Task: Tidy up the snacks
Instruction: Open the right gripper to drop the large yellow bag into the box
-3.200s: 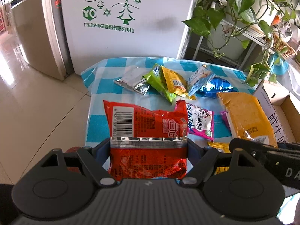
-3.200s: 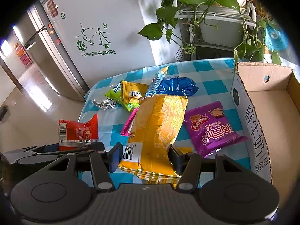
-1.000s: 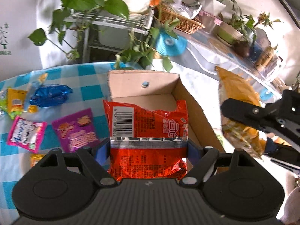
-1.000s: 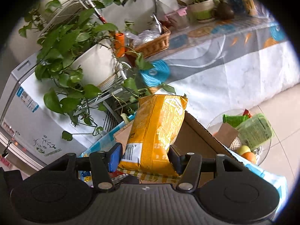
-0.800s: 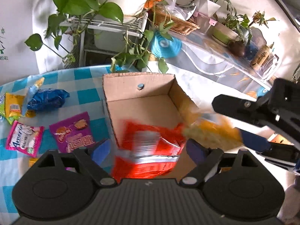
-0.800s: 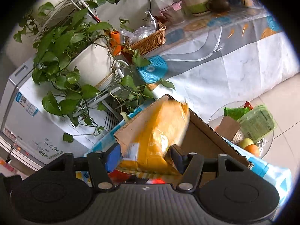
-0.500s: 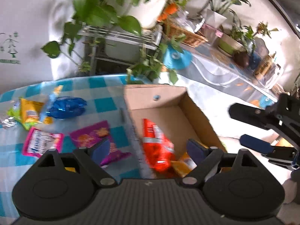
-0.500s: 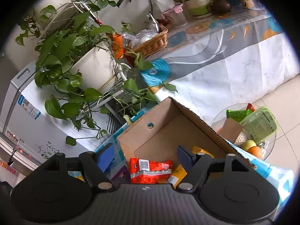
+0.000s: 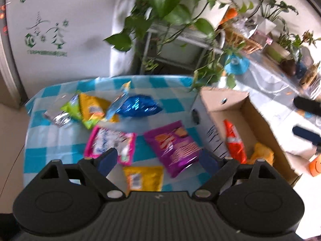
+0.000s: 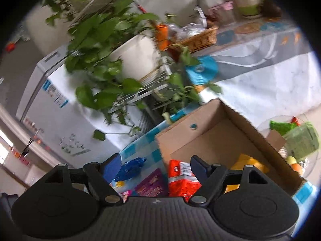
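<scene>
Done: red packet (image 9: pixel 233 140) and orange packet (image 9: pixel 261 153) inside cardboard box (image 9: pixel 266 128) | Left: packets beside box, incl. purple packet (image 9: pixel 174 146) | left gripper (image 9: pixel 158 159), right gripper (image 10: pixel 156 165): wide open, empty

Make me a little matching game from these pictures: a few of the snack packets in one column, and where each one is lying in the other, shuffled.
Things:
1. red packet
2. purple packet
3. blue packet
4. small yellow packet

Places:
A. on the checked cloth, farther back, beside the green and yellow packets
B. inside the cardboard box
C. on the cloth, nearest the left gripper
D. on the cloth, just outside the box wall

Pairs: 1-B, 2-D, 3-A, 4-C
</scene>
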Motion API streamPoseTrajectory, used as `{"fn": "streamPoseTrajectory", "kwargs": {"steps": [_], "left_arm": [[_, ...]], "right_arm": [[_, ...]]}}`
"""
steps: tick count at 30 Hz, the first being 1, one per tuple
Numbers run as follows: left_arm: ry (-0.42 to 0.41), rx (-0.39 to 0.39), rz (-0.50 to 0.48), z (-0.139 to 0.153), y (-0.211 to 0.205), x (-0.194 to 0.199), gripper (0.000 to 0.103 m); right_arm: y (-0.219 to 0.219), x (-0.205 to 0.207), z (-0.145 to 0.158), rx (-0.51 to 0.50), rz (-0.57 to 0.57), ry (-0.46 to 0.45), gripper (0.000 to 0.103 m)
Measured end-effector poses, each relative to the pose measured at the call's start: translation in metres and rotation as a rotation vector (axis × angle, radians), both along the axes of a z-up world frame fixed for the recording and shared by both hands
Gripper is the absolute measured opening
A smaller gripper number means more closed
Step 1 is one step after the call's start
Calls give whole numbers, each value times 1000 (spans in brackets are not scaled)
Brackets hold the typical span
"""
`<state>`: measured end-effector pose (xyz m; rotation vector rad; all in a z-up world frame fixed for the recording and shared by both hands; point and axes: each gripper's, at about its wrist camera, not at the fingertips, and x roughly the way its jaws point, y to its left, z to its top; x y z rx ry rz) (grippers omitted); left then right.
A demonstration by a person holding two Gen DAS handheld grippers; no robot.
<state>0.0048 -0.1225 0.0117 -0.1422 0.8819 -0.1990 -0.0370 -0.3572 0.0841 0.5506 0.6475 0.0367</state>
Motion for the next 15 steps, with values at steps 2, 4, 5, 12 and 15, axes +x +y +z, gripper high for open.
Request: {"fn": "streamPoseTrajectory", "kwargs": {"steps": [2, 4, 5, 12, 15], "left_arm": [[13, 13, -6, -10, 7, -6, 89], [29, 24, -4, -20, 10, -8, 89], [42, 24, -1, -25, 12, -9, 89], [99, 22, -23, -57, 5, -7, 89], [103, 44, -44, -66, 1, -6, 89]], "right_arm": [[6, 2, 0, 11, 38, -6, 82], [12, 5, -1, 22, 75, -10, 82], [14, 7, -1, 27, 87, -9, 82], [31, 16, -6, 42, 172, 7, 84], [37, 21, -10, 43, 196, 27, 84]]}}
